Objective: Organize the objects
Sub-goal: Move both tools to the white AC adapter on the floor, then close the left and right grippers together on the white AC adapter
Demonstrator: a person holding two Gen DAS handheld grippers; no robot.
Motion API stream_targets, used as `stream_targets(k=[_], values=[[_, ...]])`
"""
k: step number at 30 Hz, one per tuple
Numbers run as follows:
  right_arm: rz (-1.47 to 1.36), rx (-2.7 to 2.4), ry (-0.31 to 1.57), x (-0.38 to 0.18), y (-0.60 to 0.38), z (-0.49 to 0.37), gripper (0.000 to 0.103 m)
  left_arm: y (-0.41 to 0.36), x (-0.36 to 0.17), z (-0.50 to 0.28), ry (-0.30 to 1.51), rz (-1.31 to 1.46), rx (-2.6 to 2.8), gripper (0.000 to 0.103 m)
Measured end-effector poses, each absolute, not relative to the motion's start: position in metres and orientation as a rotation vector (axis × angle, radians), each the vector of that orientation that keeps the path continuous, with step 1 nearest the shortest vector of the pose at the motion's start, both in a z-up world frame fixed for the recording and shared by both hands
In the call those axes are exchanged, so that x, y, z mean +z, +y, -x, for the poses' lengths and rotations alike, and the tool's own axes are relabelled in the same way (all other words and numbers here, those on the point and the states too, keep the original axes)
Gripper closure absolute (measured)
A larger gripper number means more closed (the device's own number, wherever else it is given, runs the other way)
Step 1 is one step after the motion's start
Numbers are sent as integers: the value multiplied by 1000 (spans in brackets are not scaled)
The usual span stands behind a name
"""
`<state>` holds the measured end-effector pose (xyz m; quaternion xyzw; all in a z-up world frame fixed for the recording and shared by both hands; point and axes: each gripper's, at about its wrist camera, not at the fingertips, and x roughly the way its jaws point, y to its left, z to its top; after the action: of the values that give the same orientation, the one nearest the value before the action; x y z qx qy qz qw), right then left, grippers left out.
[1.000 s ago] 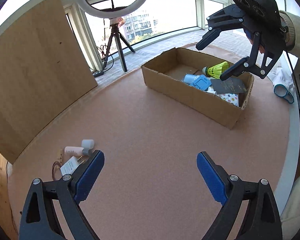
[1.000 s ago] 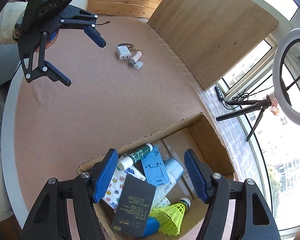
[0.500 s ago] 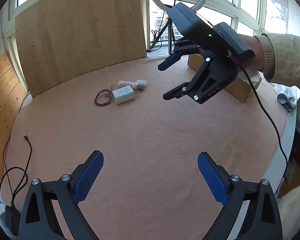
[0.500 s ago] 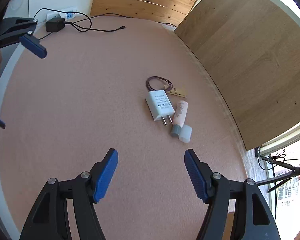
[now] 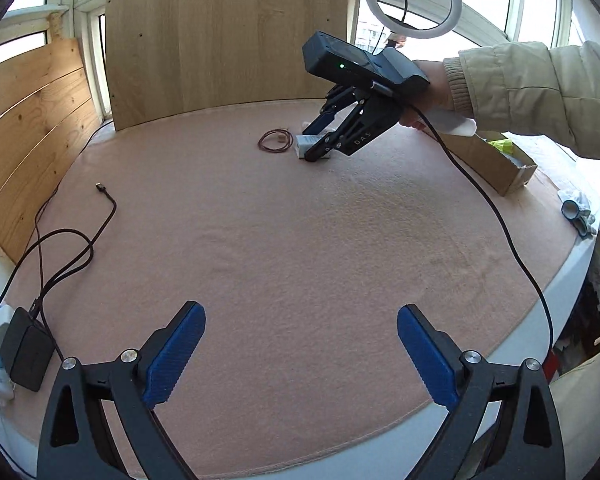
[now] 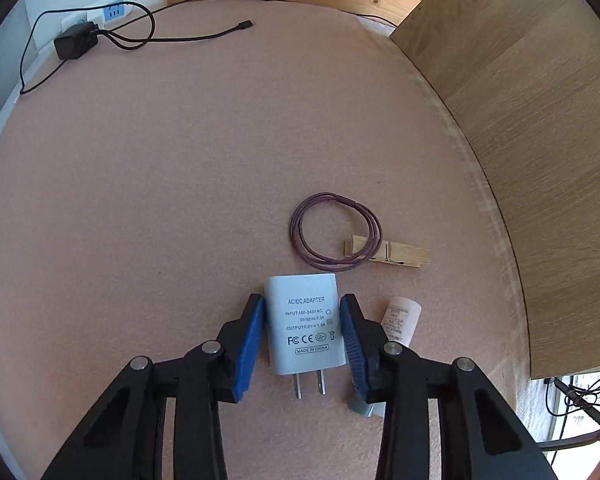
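While the left claw is hanging wide open and empty, only the right-wrist view is showing the right claw closing around the white plastic AC/DC adapter, pads just beside its sides.

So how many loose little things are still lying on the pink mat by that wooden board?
4: a white plug adapter between the right gripper pads, a coiled cord beyond it, a clothespin under the coil's edge, and a small tube beside the adapter. The gripper may hide more.

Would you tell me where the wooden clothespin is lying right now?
In the right wrist view the wooden clothespin lies on the pink mat, right of centre, partly under the coiled cord and just beyond the white adapter.
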<state>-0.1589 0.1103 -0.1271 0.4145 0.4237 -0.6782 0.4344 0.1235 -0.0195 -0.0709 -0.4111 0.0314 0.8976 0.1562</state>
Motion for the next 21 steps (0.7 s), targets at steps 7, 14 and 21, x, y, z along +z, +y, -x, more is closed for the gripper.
stream_targets(k=[7, 14, 21], values=[[-901, -1467, 1060, -129, 71, 42, 69, -38, -78, -107, 80, 1176, 2572, 4], [-901, -1490, 942, -130, 54, -21, 63, -34, -93, -108, 93, 1200, 2564, 4], [-1025, -1632, 775, -106, 89, 7, 53, -1, -105, -99, 93, 1198, 2638, 4]])
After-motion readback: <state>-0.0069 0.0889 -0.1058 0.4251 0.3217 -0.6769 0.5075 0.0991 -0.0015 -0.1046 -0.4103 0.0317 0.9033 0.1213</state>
